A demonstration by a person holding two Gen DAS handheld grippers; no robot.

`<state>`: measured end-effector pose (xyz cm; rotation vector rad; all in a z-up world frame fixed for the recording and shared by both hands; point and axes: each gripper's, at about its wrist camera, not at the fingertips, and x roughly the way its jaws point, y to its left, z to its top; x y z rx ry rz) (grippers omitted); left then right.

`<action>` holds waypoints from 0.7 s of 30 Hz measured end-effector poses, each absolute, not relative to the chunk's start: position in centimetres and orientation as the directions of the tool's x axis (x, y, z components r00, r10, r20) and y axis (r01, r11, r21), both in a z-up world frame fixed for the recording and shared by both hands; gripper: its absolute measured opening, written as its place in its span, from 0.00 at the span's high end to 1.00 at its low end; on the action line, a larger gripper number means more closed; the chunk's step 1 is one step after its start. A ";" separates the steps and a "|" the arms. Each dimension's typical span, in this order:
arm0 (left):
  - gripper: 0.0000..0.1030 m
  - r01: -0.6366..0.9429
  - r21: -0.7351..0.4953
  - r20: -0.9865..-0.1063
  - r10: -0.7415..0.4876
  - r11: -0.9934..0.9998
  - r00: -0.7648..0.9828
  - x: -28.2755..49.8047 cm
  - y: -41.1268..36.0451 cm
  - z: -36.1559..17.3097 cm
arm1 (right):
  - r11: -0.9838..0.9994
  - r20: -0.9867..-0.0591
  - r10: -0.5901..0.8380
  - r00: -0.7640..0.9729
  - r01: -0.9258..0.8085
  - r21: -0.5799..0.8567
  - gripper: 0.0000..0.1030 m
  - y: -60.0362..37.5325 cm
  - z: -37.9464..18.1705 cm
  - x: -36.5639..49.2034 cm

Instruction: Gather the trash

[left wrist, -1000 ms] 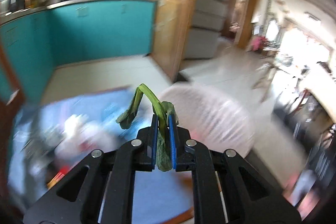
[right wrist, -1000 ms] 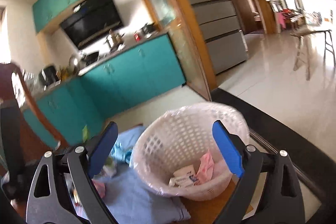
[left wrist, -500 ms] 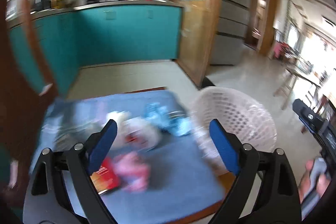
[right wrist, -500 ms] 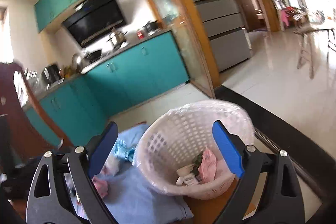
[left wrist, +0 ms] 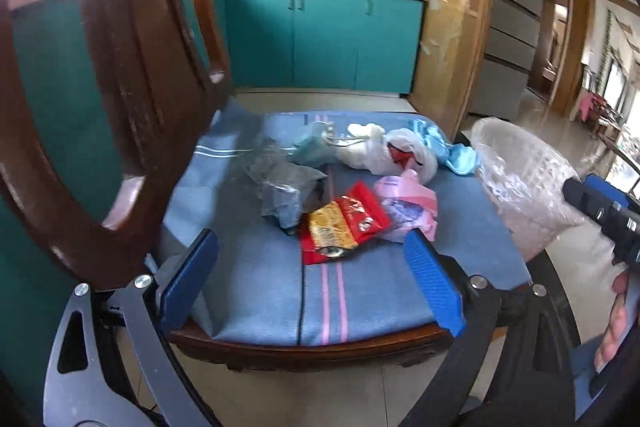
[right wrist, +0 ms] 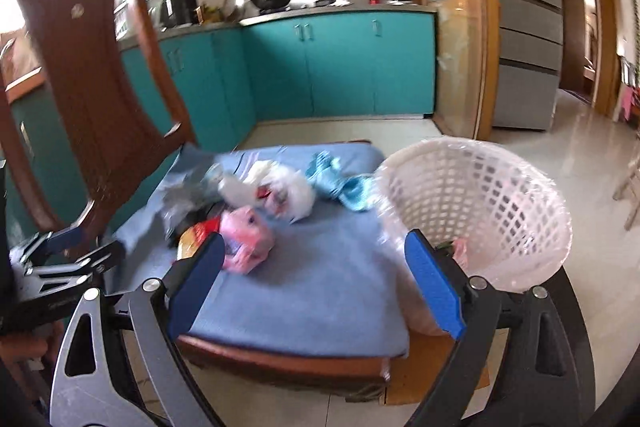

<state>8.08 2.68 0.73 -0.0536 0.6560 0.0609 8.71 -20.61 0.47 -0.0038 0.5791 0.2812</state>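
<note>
Trash lies on the chair's blue cushion: a red snack packet, a pink bag, a white plastic bag, a light blue cloth and a grey crumpled bag. My left gripper hovers over the cushion's front, its jaws opening with nothing between them. A white lined basket stands right of the chair. My right gripper is open and empty before the cushion, with the pink bag beyond its left finger.
The dark wooden chair back rises on the left. Teal kitchen cabinets stand behind, tiled floor lies in front. My right gripper and a hand show at the left wrist view's right edge.
My left gripper was shut on a green vegetable stalk near the basket, then opened; the stalk is gone from it. Both grippers swung left from the basket toward the chair's trash.
</note>
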 end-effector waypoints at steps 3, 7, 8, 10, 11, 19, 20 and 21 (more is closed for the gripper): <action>0.09 -0.051 -0.023 -0.605 0.027 0.998 0.796 8.1 1.8 0.7 | 0.960 -0.548 0.260 0.795 -0.275 0.056 0.13 -19.6 0.3 8.8; 0.09 -0.037 -0.024 -0.606 0.015 0.999 0.796 7.7 1.5 0.7 | 0.960 -0.552 0.261 0.792 -0.274 0.061 0.13 -19.5 0.2 9.1; 0.09 -0.037 -0.027 -0.607 0.013 0.999 0.794 7.8 1.5 0.7 | 0.960 -0.554 0.259 0.791 -0.274 0.059 0.13 -19.5 0.2 9.2; 0.09 -0.035 -0.037 -0.612 0.005 0.999 0.791 7.8 1.6 0.7 | 0.960 -0.555 0.259 0.791 -0.275 0.056 0.13 -19.5 0.1 9.2; 0.09 -0.036 -0.037 -0.611 0.005 0.999 0.791 7.8 1.6 0.8 | 0.960 -0.555 0.260 0.790 -0.276 0.056 0.13 -19.5 0.1 9.1; 0.09 -0.036 -0.046 -0.614 0.000 0.998 0.790 7.8 1.6 0.8 | 0.959 -0.557 0.259 0.789 -0.281 0.048 0.13 -19.4 -0.1 9.1; 0.09 -0.035 -0.045 -0.615 0.000 0.998 0.788 7.9 1.5 0.8 | 0.959 -0.556 0.259 0.789 -0.280 0.050 0.13 -19.4 -0.1 9.1; 0.09 -0.034 -0.044 -0.616 0.000 0.998 0.788 7.9 1.4 0.8 | 0.959 -0.557 0.259 0.789 -0.279 0.050 0.13 -19.5 -0.2 9.1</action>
